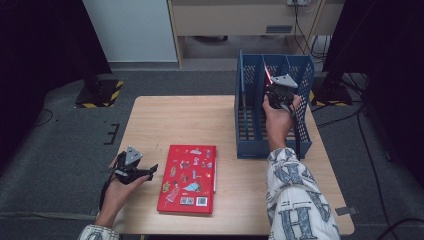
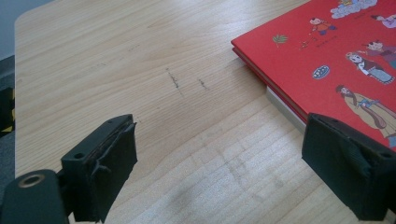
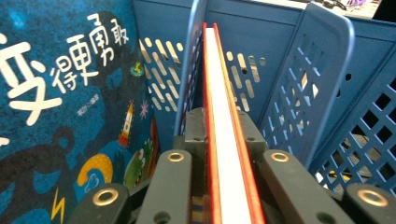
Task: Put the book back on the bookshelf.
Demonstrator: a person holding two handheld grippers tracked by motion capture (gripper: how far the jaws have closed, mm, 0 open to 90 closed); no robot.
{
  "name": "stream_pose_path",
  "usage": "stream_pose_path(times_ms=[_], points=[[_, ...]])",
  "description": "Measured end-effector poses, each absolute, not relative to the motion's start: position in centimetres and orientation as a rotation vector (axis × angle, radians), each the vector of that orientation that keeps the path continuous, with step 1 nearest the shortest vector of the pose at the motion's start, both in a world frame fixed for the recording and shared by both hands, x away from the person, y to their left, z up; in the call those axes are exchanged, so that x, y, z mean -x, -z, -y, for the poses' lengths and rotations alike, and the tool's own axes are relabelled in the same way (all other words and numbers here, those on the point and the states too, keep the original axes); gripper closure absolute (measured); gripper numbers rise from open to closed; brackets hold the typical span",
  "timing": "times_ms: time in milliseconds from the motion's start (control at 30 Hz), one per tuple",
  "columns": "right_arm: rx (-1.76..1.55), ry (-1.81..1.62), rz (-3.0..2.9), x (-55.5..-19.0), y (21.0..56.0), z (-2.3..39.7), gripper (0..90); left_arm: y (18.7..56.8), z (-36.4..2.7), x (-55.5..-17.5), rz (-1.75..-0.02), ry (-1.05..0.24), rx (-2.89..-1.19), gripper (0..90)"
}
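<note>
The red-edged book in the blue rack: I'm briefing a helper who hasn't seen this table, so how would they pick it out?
Find the blue rack at the table's far right. The thin book with red covers stands upright against a divider, white page edges showing, clamped in the right hand-held gripper. Its neighbour, the blue-covered book, stands unheld; another red book lies flat outside.

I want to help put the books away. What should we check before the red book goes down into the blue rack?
1. Right hand-held gripper shut on the thin red book: ok.
2. Book on edge, in line with the blue rack's divider: ok.
3. Slot beside that divider free of other books: cannot tell, its bottom is hidden.
4. Blue book stays in its own slot, on the other side of the divider: ok.
5. Left hand-held gripper open, holding nothing: ok.
6. Second red book flat on the table, clear of the rack: ok.
</note>
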State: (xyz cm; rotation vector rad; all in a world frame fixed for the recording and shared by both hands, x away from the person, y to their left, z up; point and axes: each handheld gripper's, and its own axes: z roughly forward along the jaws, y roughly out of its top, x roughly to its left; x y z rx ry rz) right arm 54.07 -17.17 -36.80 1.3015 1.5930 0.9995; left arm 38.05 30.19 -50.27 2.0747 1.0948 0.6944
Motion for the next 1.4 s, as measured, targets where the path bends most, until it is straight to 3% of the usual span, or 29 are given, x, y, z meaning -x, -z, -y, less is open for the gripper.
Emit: stream_pose_path(times_ms=[300, 567, 900, 1233, 1400], points=[[-1.297, -1.027, -1.603, -54.0, 36.8, 17.1, 75.0, 50.3, -30.2, -38.0, -1.095, -0.694, -2.078, 9.3], [-1.273, -1.066, -1.608, -53.4, 36.5, 16.8, 57.7, 50.3, -30.2, -38.0, -1.094, -0.695, -2.078, 9.2], [-1.288, -1.125, -1.622, -52.3, 36.9, 17.5, 43.0, 50.3, -30.1, -38.0, -1.089, -0.697, -2.080, 9.2], [-1.277, -1.143, -1.635, -50.5, 37.4, 18.5, 41.1, 50.3, -30.0, -38.0, -1.088, -0.701, -2.085, 9.2], [-1.283, -1.136, -1.641, -49.7, 37.6, 18.8, 47.1, 50.2, -30.0, -38.0, -1.086, -0.704, -2.086, 9.3]])
